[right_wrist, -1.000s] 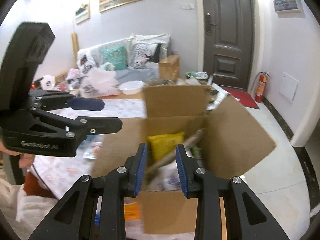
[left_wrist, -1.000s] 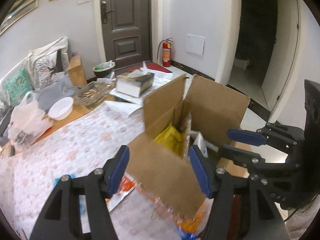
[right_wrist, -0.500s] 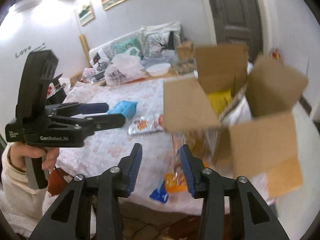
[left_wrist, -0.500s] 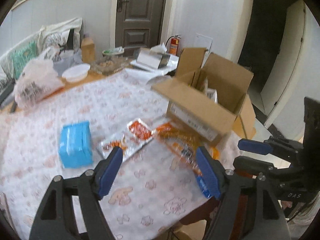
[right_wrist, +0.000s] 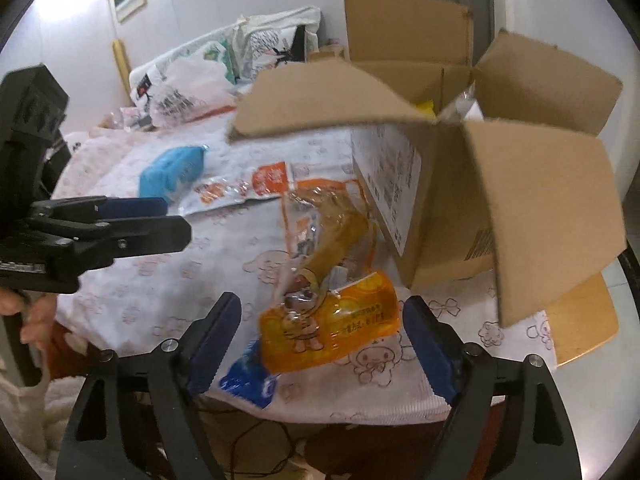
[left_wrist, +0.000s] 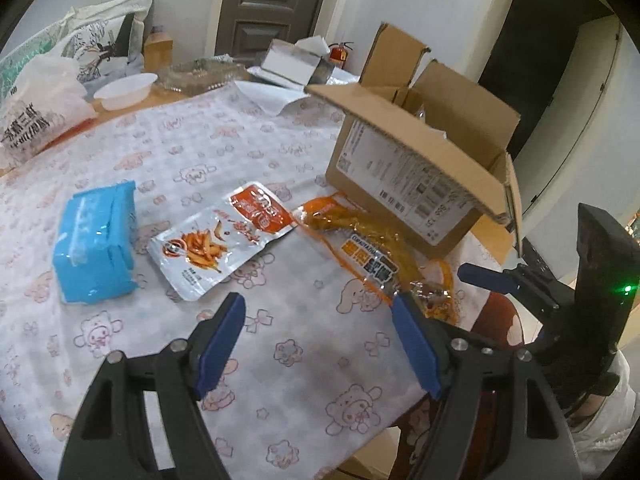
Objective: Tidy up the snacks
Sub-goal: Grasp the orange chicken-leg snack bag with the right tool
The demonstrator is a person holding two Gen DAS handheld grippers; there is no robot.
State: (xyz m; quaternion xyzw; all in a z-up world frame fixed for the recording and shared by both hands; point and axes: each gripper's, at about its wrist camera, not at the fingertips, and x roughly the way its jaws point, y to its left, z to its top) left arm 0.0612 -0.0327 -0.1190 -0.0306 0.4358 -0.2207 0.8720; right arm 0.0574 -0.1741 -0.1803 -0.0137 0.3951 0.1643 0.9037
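Note:
An open cardboard box [left_wrist: 404, 168] [right_wrist: 492, 184] stands at the table's right side with snack packs inside. On the cloth before it lie a silver-and-orange snack pack [left_wrist: 224, 242] [right_wrist: 240, 188], a clear orange pack [left_wrist: 360, 240] [right_wrist: 332, 220], an orange cartoon pack [right_wrist: 328, 332] [left_wrist: 436, 296], a small blue pack [right_wrist: 248, 380] and a blue tissue pack [left_wrist: 96, 240] [right_wrist: 172, 170]. My left gripper [left_wrist: 320, 344] is open and empty above the cloth. My right gripper [right_wrist: 320, 344] is open, with the orange cartoon pack lying between its fingers near the table edge.
A white plastic bag [left_wrist: 36, 108], a white bowl [left_wrist: 124, 90], a glass tray [left_wrist: 200, 74] and a silver box [left_wrist: 292, 64] stand at the table's far side. Cushions lie behind them. A dark door and a fire extinguisher [left_wrist: 338, 52] are beyond.
Both grippers have pulled back from the box toward the table's near edge. My right gripper has opened wide; a second ago it was narrow over the box with a pack between its fingers.

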